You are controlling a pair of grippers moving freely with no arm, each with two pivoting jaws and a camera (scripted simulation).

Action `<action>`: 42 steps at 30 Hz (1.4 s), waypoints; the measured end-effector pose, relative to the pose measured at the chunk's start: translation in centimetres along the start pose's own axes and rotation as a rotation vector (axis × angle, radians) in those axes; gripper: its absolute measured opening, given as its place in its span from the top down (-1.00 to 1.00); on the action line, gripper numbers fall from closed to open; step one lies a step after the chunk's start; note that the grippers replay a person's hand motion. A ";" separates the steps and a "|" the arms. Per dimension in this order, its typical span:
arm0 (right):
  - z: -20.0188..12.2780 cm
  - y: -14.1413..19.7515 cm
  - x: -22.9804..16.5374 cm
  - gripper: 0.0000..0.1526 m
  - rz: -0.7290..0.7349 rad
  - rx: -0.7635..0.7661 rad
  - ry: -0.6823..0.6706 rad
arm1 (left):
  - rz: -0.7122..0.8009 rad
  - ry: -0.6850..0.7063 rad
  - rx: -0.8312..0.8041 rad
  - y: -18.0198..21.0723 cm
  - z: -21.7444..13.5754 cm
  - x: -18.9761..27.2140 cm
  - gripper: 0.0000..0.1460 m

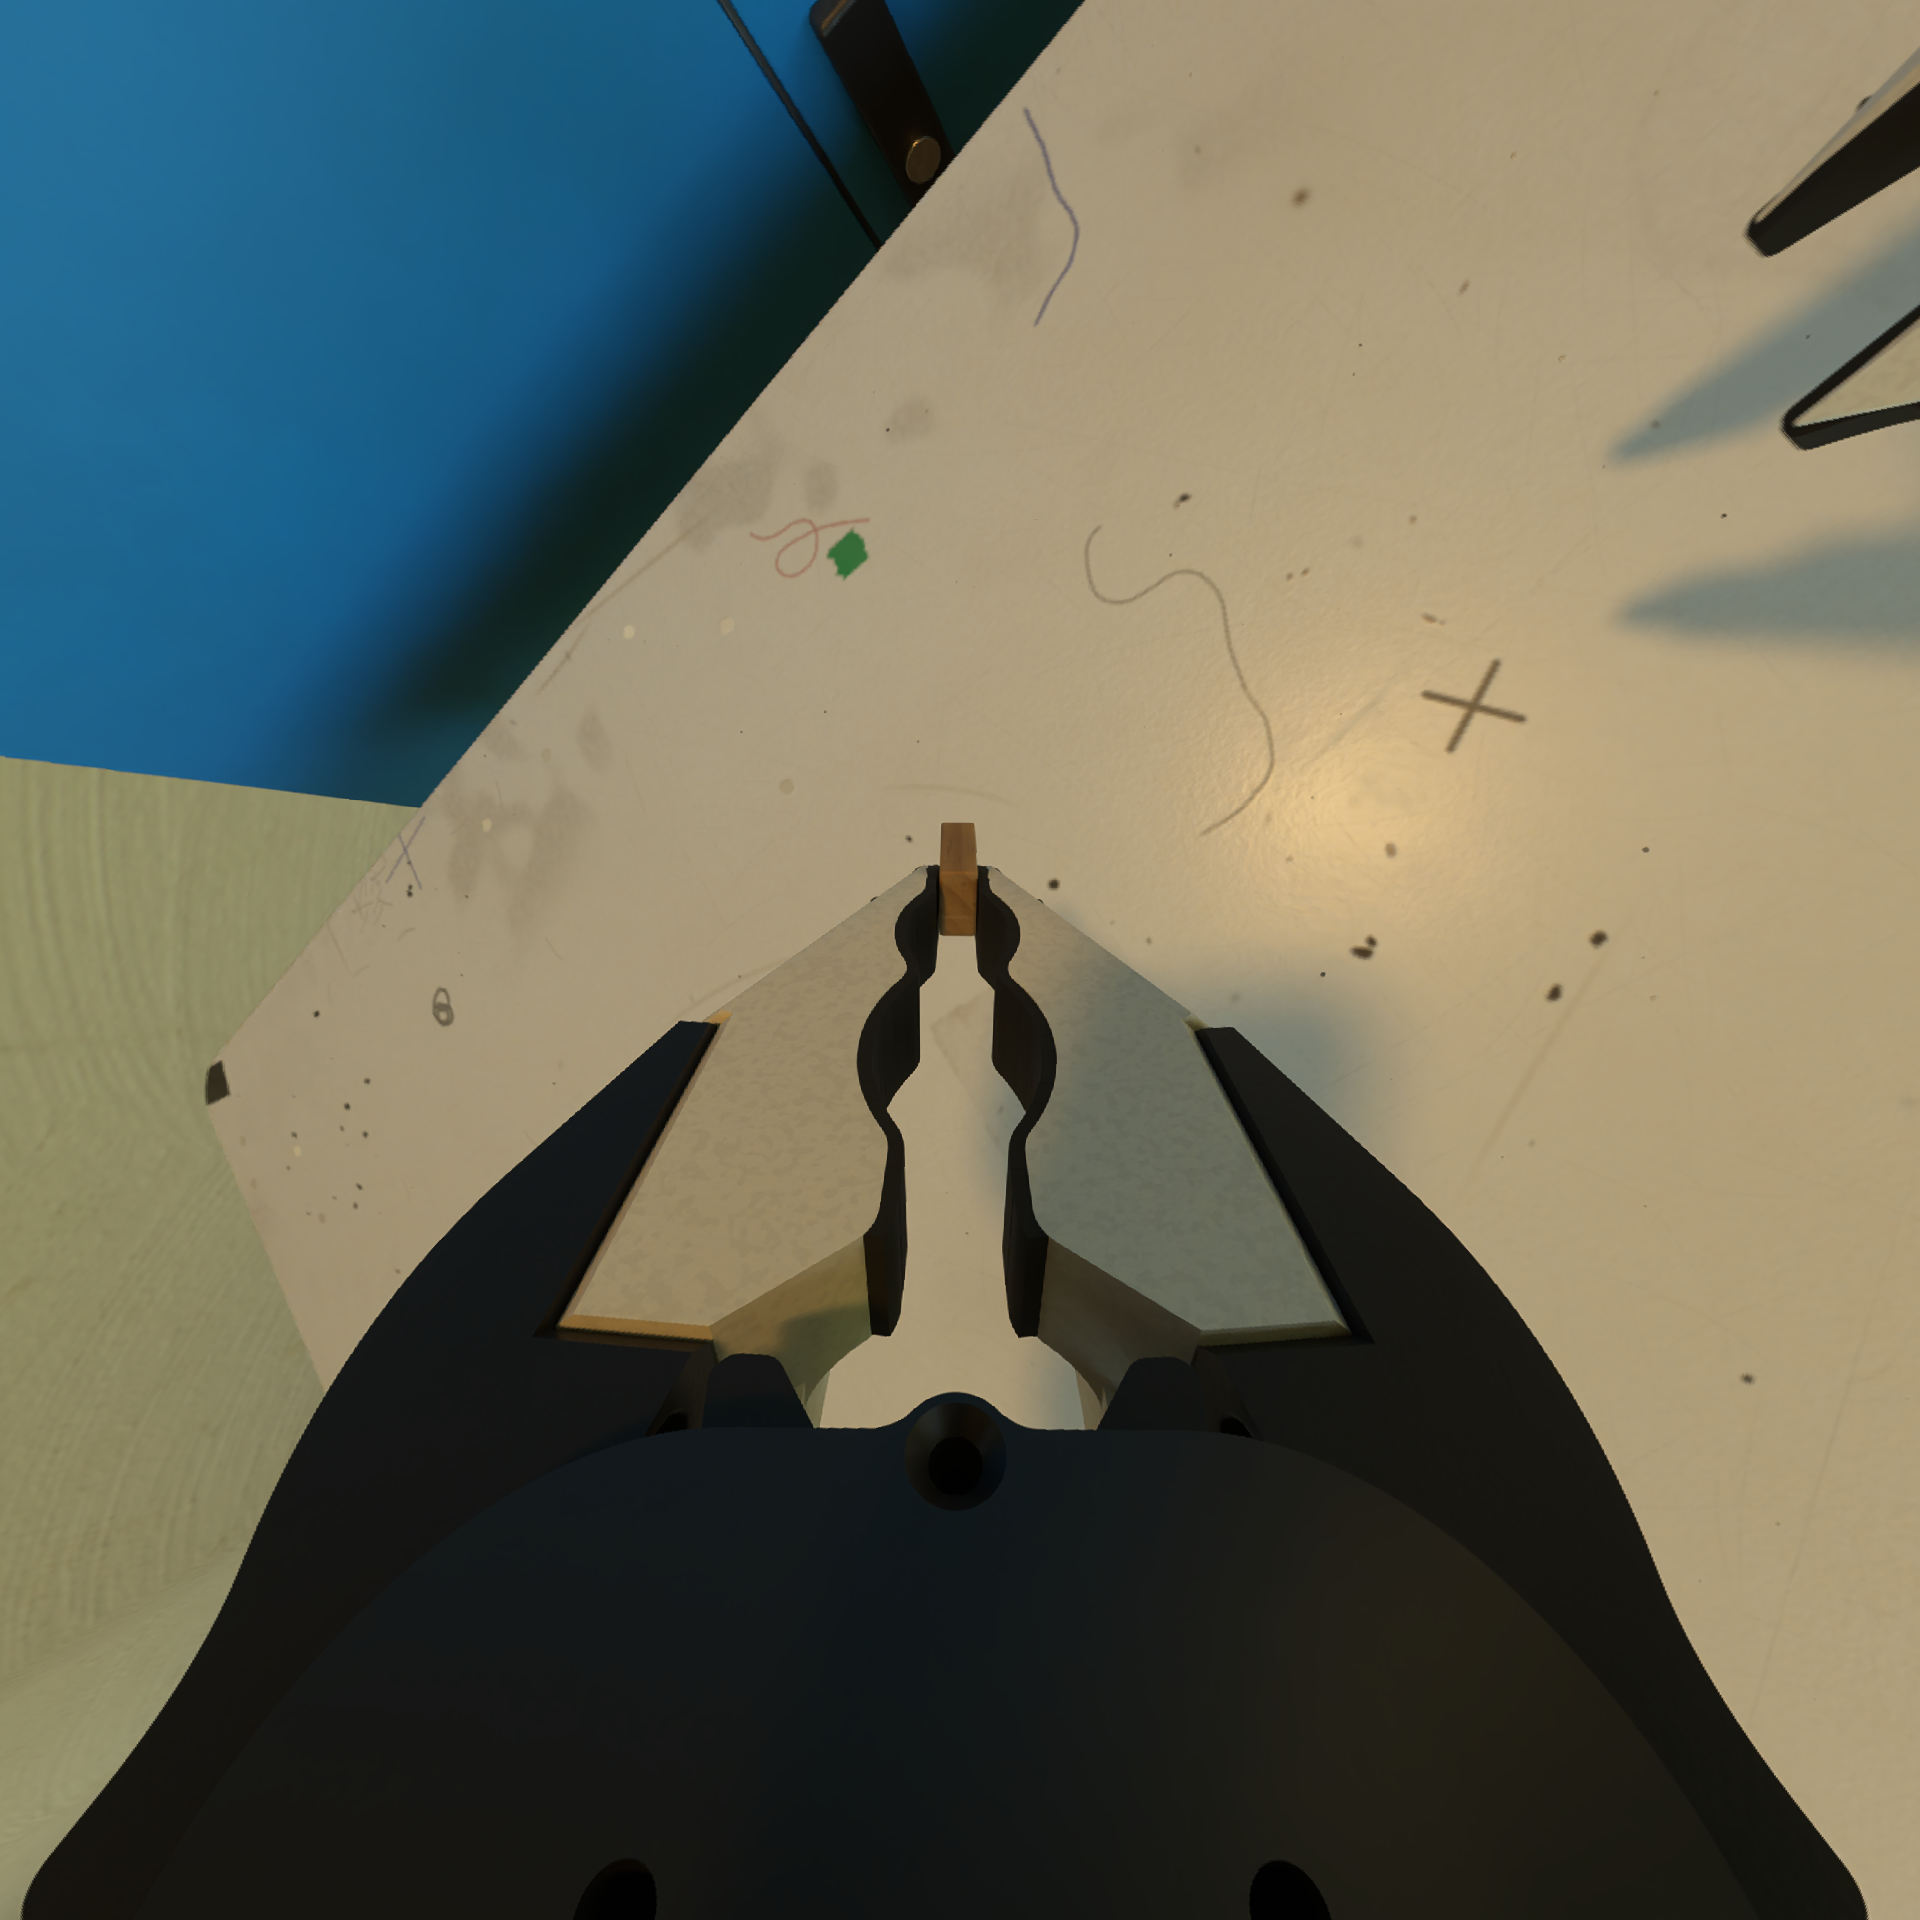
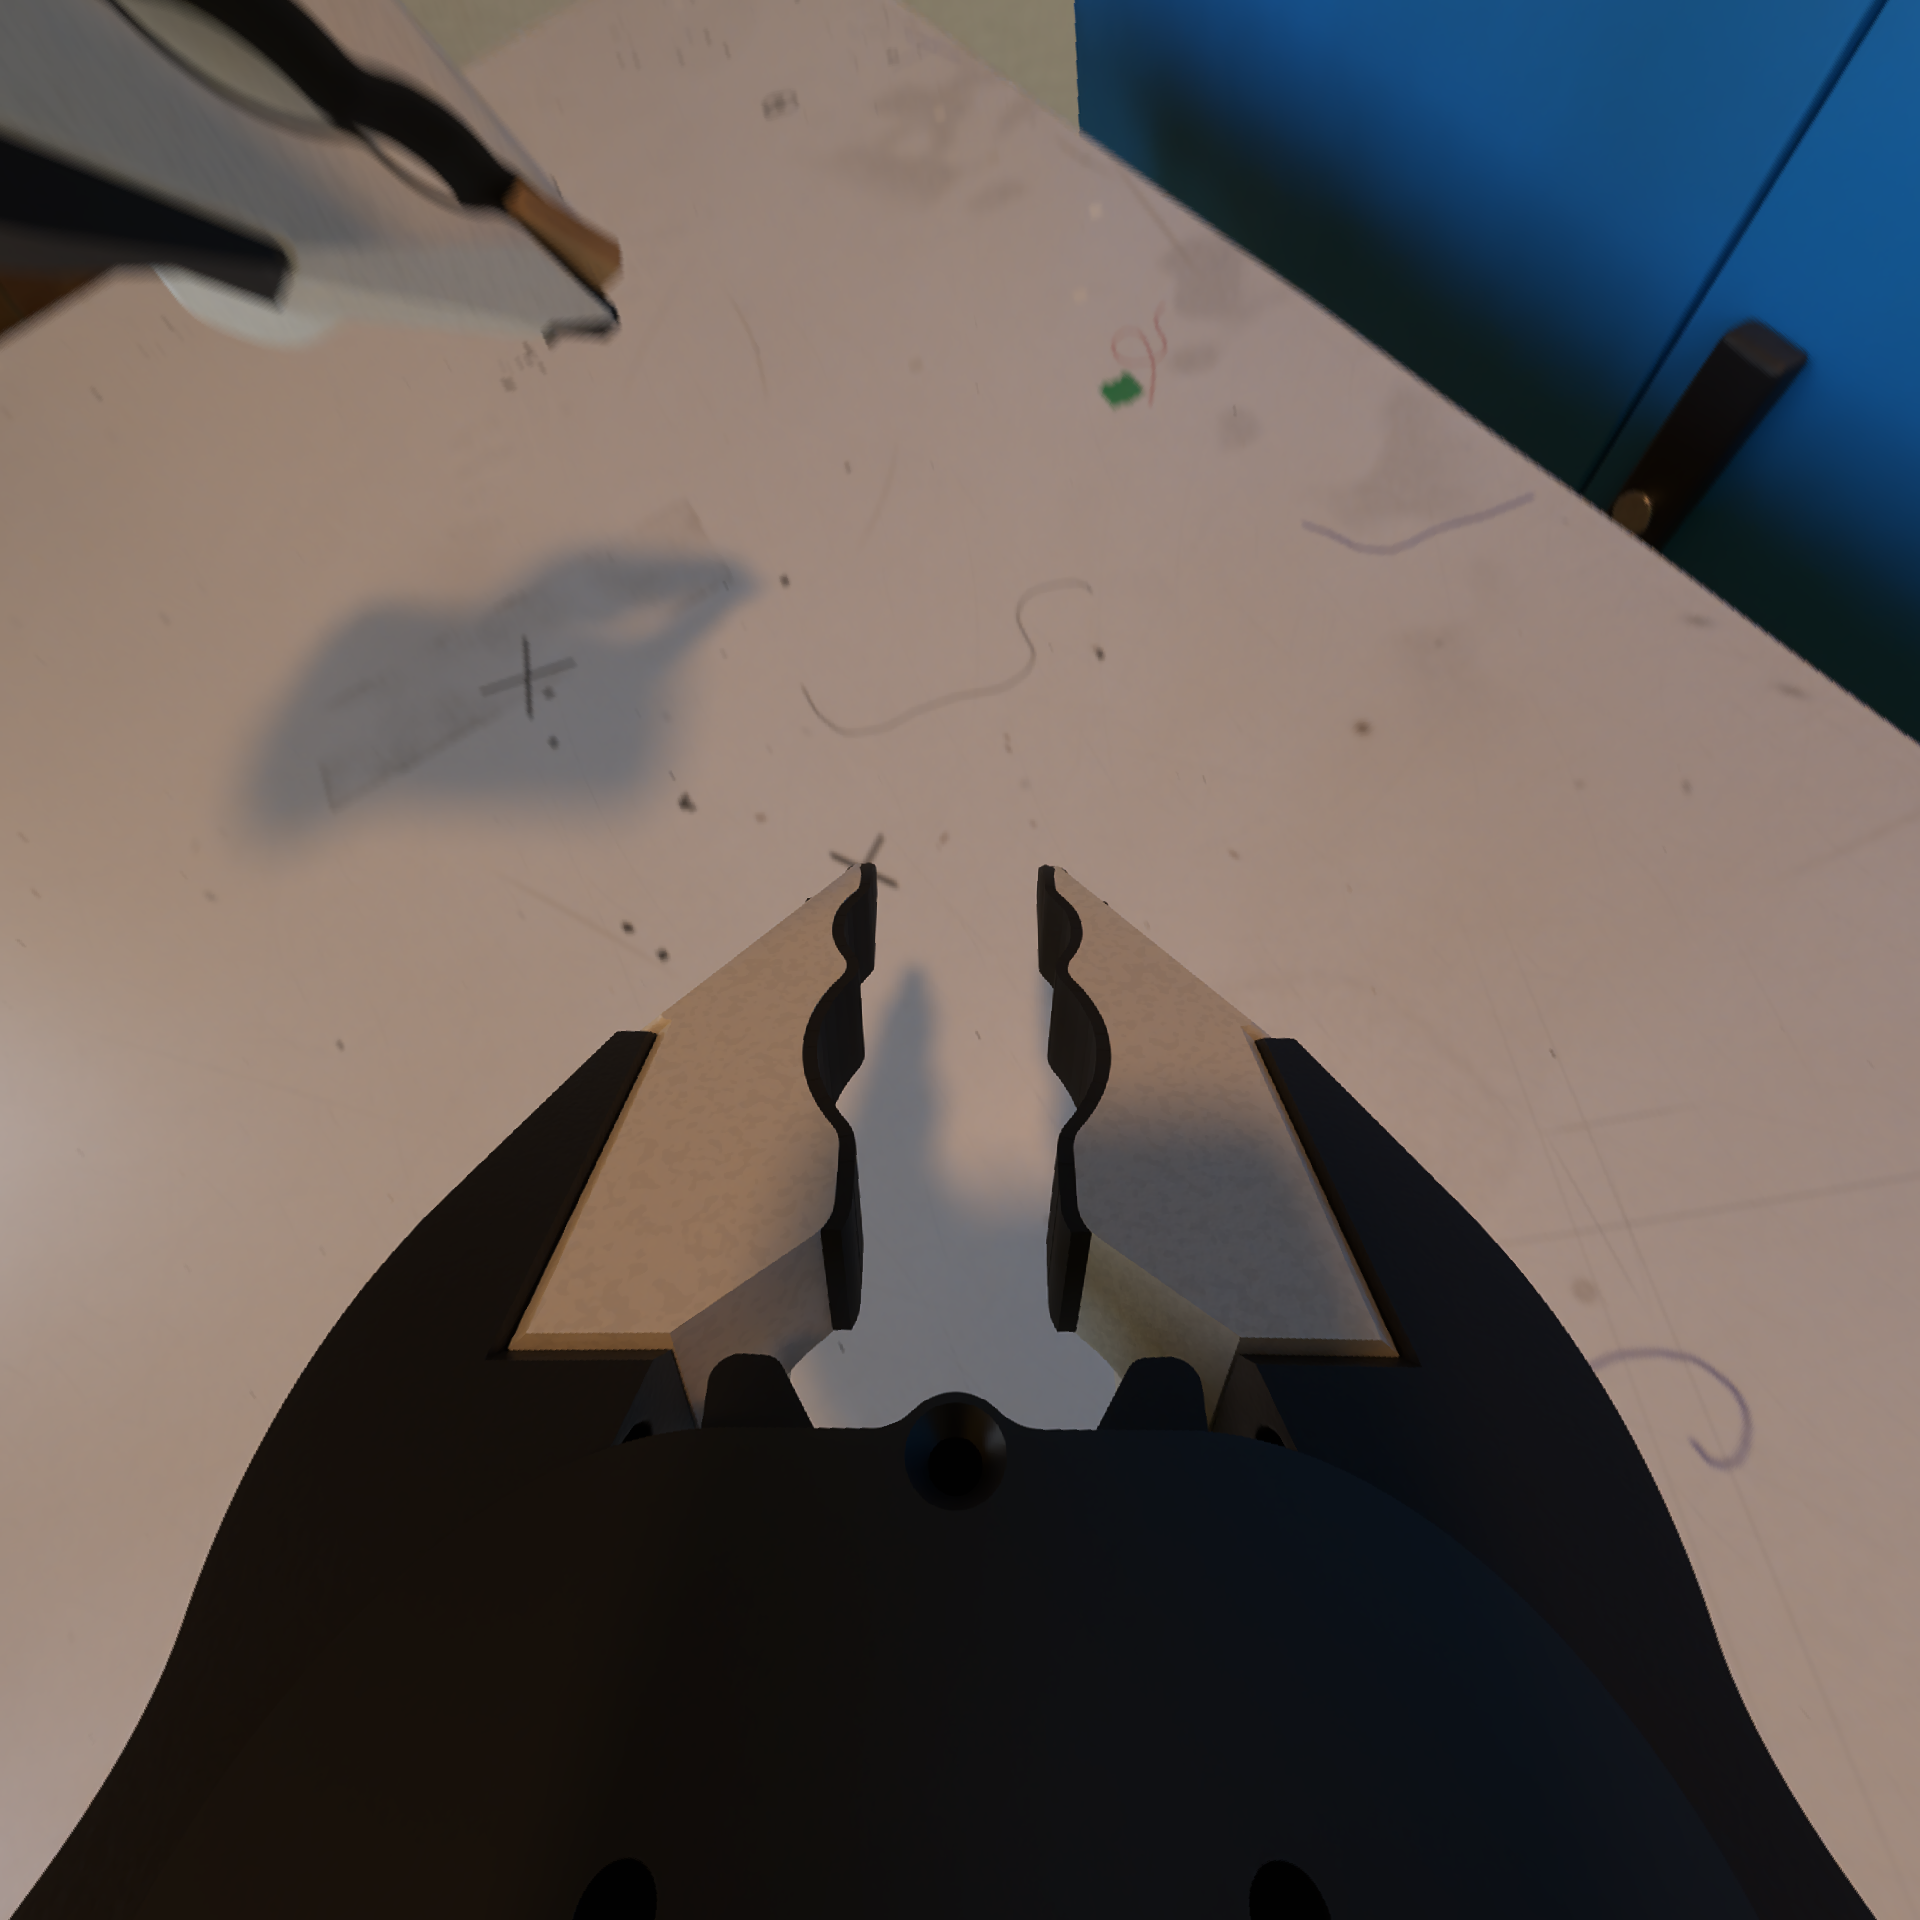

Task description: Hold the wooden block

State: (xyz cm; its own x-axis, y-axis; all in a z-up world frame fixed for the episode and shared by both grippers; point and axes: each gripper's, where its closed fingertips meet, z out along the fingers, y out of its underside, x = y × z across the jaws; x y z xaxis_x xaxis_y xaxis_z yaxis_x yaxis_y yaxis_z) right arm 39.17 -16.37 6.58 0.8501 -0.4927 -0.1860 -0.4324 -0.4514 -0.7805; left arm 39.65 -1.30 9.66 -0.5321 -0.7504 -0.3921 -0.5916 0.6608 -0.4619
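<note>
My left gripper [image 1: 957, 883] is shut on a small wooden block [image 1: 957, 868], pinched at the very fingertips and held above the white table [image 1: 1143, 416]. The block's end sticks out past the tips. In the right wrist view the left gripper [image 2: 566, 260] shows at the upper left with the wooden block [image 2: 569, 231] in its tips, raised over its shadow. My right gripper [image 2: 957, 883] is open and empty above the table [image 2: 1351, 831]. Its fingers [image 1: 1829, 177] show at the top right edge of the left wrist view.
The table is scuffed, with pen scribbles, cross marks [image 1: 1473, 707] and a green patch [image 1: 848, 554]. A blue cabinet with a black handle [image 2: 1704, 426] stands past the table edge. The table corner [image 1: 218, 1081] lies at the lower left, with pale floor [image 1: 125, 1143] beyond.
</note>
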 end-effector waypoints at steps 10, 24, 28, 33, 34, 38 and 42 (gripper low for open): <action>-0.1 2.4 0.5 0.59 -0.098 -0.105 0.037 | 0.073 -0.006 -0.083 0.3 0.5 0.0 0.93; 5.1 -1.7 -2.7 0.63 0.246 0.036 -0.204 | 0.002 -0.046 0.037 -1.4 -1.1 -1.0 0.93; 5.7 -2.3 -2.7 0.86 0.275 0.052 -0.214 | 0.005 -0.066 0.067 -2.2 -1.7 -0.9 0.93; 5.3 -2.9 -2.5 0.98 0.291 0.080 -0.225 | -0.003 -0.085 0.100 -2.8 -2.2 -1.1 0.93; 5.2 -3.0 -2.5 0.98 0.298 0.085 -0.233 | -0.004 -0.090 0.105 -3.0 -2.3 -1.1 0.93; 5.2 -3.5 -2.0 0.99 0.310 0.123 -0.227 | -0.017 -0.099 0.131 -3.4 -2.7 -1.3 0.93; 5.0 -3.8 -2.0 0.91 0.330 0.136 -0.247 | -0.028 -0.123 0.154 -3.7 -3.2 -1.7 0.93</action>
State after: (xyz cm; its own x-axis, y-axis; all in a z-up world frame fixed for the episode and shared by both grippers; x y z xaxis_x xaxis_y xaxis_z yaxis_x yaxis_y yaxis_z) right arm 40.58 -9.93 6.92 0.7264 -0.3942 -0.5630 -0.6636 -0.1891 -0.7238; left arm 40.82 -2.42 14.55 -0.4332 -0.7708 -0.4670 -0.5007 0.6367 -0.5865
